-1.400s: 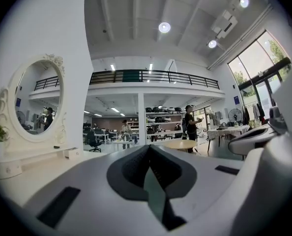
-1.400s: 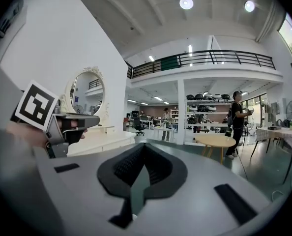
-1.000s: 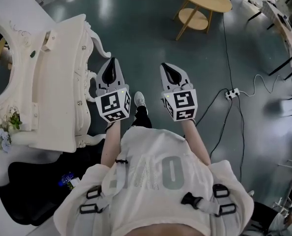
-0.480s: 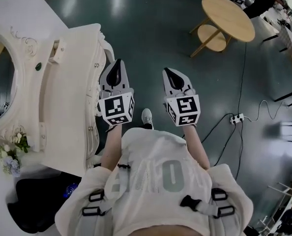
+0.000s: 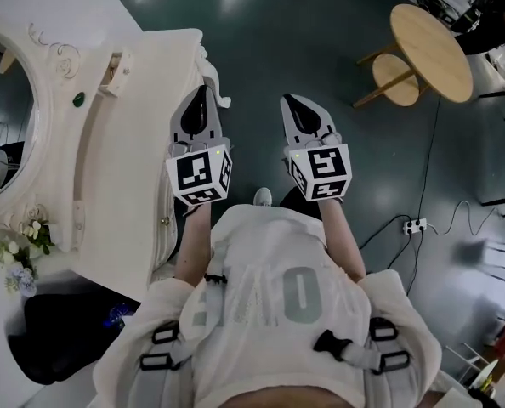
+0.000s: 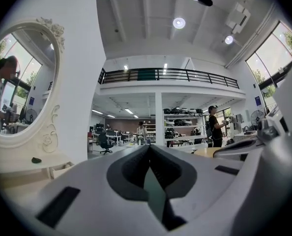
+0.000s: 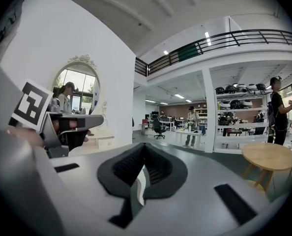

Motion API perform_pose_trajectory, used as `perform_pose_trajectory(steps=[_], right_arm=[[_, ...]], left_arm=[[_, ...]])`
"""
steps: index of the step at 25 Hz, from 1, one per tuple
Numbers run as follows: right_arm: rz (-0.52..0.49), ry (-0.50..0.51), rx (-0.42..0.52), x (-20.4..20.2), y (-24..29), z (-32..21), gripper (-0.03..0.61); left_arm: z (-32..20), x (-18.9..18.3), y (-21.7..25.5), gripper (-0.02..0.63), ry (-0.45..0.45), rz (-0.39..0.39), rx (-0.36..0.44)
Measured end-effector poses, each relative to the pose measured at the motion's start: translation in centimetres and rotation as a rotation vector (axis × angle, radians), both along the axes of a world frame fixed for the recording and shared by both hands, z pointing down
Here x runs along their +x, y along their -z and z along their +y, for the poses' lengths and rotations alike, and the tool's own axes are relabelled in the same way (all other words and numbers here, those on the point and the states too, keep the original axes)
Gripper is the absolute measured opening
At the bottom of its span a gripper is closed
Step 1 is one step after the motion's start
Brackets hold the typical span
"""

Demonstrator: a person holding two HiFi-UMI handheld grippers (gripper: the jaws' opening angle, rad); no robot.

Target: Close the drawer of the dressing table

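The white dressing table (image 5: pixel 125 151) with its oval mirror (image 5: pixel 6 117) stands at the left in the head view. A small drawer (image 5: pixel 115 73) on its top, near the far end, stands out a little and shows a wooden inside. My left gripper (image 5: pixel 202 93) hovers shut and empty beside the table's front edge. My right gripper (image 5: pixel 289 102) is level with it over the floor, shut and empty. In the left gripper view the shut gripper (image 6: pixel 149 148) points past the mirror (image 6: pixel 18 82). In the right gripper view the shut gripper (image 7: pixel 143 146) points into the room.
A round wooden table (image 5: pixel 431 45) stands at the far right. A power strip (image 5: pixel 414 225) with cables lies on the dark floor. A black bag (image 5: pixel 48 347) sits by the dressing table's near end, flowers (image 5: pixel 19 253) on its top. People stand far off in the hall.
The dressing table has come closer and now lies right beside my left gripper. Both grippers have moved together across the floor, still shut and side by side.
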State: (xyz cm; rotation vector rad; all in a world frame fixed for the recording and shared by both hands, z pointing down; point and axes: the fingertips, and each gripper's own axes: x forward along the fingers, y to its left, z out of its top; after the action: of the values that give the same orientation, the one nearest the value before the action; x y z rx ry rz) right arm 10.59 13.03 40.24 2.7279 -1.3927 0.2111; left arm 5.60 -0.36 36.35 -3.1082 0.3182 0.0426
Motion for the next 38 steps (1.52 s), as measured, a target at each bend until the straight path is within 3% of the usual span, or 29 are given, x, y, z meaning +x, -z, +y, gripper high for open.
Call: perform_pose_trajectory(steps=[3, 6, 12, 16, 22, 27, 30, 38], right_arm=[[-0.012, 0.030, 0.035, 1.7, 0.3, -1.7, 0.008], [0.004, 0.082, 0.038, 2.6, 0.8, -4.0, 0.008], [0.061, 0.311, 0.065, 4.5, 3.0, -11.5, 0.008], [0.090, 0.468, 0.064, 4.5, 3.7, -17.5, 0.008], [0.077, 0.632, 0.089, 4.6, 4.2, -24.0, 0.008], [0.095, 0.822, 0.079, 3.5, 4.4, -28.9, 0.008], [0.107, 0.917, 0.071, 2.9, 4.2, -30.4, 0.008], [0.068, 1.013, 0.056, 3.9, 3.0, -32.8, 0.008]], left_arm=[[-1.3, 0.4, 0.6, 0.020, 0.043, 0.017, -0.041], [-3.0, 0.2, 1.1, 0.020, 0.121, 0.015, -0.018], [-8.3, -1.5, 2.3, 0.020, 0.347, 0.011, 0.005], [-12.7, -4.5, 2.3, 0.020, 0.526, 0.010, -0.008], [-16.2, -7.7, 1.7, 0.020, 0.761, -0.021, -0.016], [-18.4, -9.1, 2.2, 0.020, 0.926, 0.023, -0.037], [-18.6, -9.6, 3.1, 0.020, 1.026, 0.055, -0.002], [-18.0, -8.6, 3.3, 0.020, 1.137, 0.058, 0.016]])
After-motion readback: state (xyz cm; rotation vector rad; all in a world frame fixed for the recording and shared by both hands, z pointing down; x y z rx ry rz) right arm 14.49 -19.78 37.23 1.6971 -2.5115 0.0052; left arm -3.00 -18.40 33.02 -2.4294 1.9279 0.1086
